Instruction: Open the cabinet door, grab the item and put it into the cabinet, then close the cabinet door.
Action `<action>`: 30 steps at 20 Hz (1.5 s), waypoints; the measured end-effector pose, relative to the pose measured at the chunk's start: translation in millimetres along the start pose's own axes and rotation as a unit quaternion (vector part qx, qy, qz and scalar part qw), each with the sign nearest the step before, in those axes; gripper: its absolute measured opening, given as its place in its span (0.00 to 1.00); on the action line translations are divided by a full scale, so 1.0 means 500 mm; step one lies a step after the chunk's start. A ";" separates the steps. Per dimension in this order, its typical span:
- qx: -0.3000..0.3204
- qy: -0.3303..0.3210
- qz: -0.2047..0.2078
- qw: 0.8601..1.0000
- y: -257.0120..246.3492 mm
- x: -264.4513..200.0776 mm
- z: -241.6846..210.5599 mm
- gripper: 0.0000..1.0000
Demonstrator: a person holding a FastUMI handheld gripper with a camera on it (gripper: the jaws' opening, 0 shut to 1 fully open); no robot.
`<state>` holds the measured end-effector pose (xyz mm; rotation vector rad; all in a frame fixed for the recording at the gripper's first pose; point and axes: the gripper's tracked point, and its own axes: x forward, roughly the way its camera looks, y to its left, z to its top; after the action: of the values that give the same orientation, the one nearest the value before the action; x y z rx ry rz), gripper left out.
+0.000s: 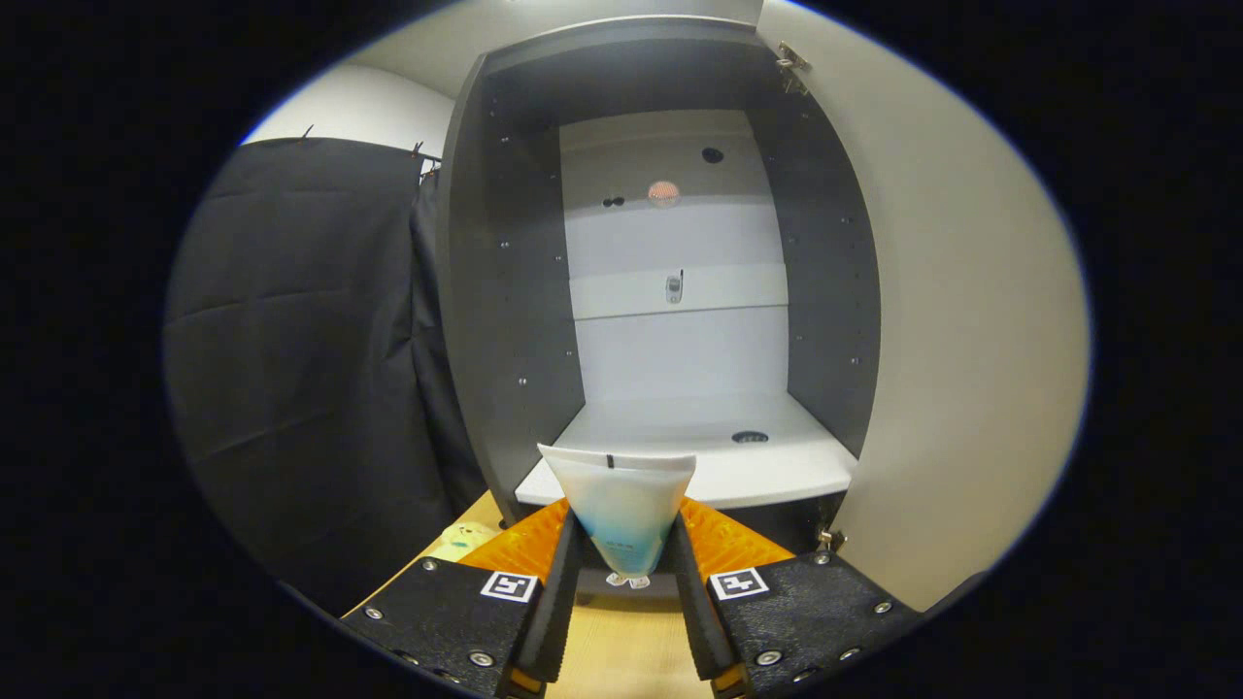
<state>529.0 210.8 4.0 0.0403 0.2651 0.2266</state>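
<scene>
Gripper view: claw [622, 573] pinching a pale tube [620, 510] between both fingers, flat crimped end up, just ahead the open cabinet [505, 291] with its white shelf [777, 471], door [961, 320] swung to the right.

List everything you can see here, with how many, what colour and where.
cabinet: one, dark grey walls with a white back, open, beyond the tongs.
cabinet door: one, pale, swung open on the cabinet's right side.
shelf: one, white, cabinet floor just ahead of the tube.
tube: one, white and blue, upright with its flat end up, between the fingers.
table: one, light wood, under the tongs.
soft toy: one, pale yellow, on the table left of the tongs.
black cloth: one, left of the cabinet.
tongs: one, fingers pressed on the tube from both sides.
</scene>
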 end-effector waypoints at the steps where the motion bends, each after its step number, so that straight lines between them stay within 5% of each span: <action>1: 0.001 -0.004 0.001 1.000 -0.003 0.012 0.021 0.50; 6: -0.001 -0.011 -0.012 1.000 -0.032 0.100 0.081 0.50; 14: 0.025 0.041 -0.045 0.998 -0.086 0.239 0.040 0.50; 23: 0.030 0.077 -0.063 0.995 -0.117 0.273 0.002 0.55; 30: 0.003 0.056 -0.069 0.996 -0.105 0.213 0.019 0.94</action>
<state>643.1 183.8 -17.8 0.0151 0.3790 0.0901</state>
